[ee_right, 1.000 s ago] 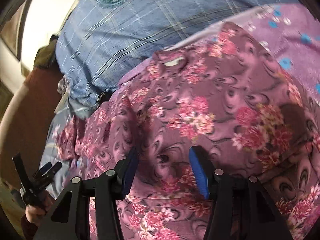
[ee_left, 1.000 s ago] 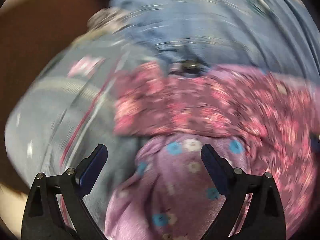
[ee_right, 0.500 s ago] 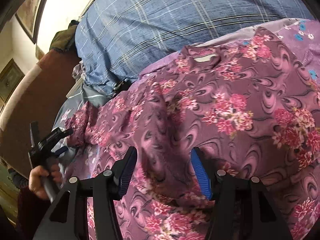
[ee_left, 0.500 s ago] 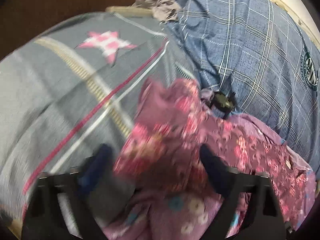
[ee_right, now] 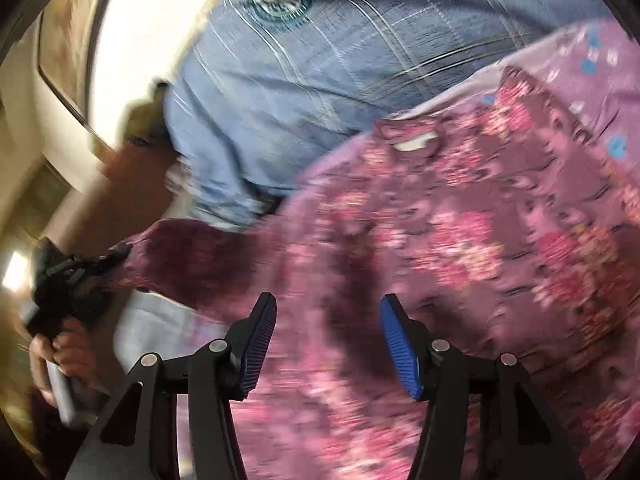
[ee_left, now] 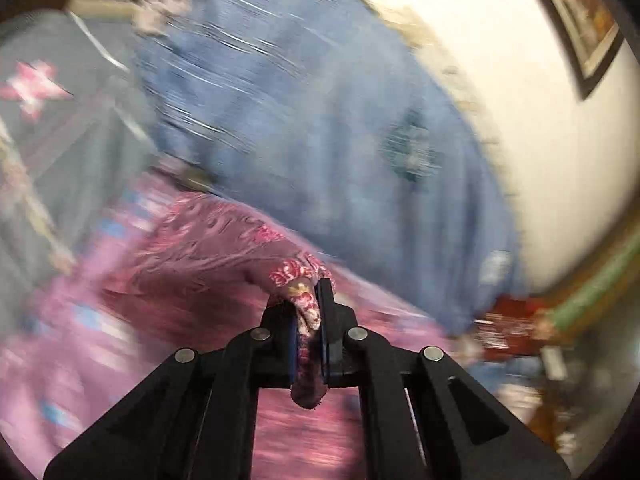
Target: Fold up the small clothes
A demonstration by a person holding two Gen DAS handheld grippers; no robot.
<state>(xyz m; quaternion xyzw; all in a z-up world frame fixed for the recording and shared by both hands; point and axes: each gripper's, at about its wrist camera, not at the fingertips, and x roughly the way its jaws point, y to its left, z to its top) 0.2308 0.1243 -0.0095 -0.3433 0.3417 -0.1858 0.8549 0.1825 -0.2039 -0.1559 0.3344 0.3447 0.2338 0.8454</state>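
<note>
Left claw (ee_left: 309,322): your jaws are clamped tight on a bunched corner of the floral garment (ee_right: 460,240), cloth poking out both ends of the pads.
Right claw (ee_right: 328,344): your jaws stand about half apart, hovering over the garment's near part; pads not pressing anything.
Floral garment: maroon with pink flowers, spread on the lilac flowered sheet (ee_right: 592,64); its left end stretched out to your left claw, seen far left in the right wrist view.
Neck label (ee_right: 414,145): white, at the garment's far edge.
Behind: blue plaid pillow (ee_right: 340,60) with a round emblem.
Left side: grey blanket with pink star (ee_left: 30,88).
Left hand (ee_right: 60,356): gripping the handle.
Blur: heavy in both views.
</note>
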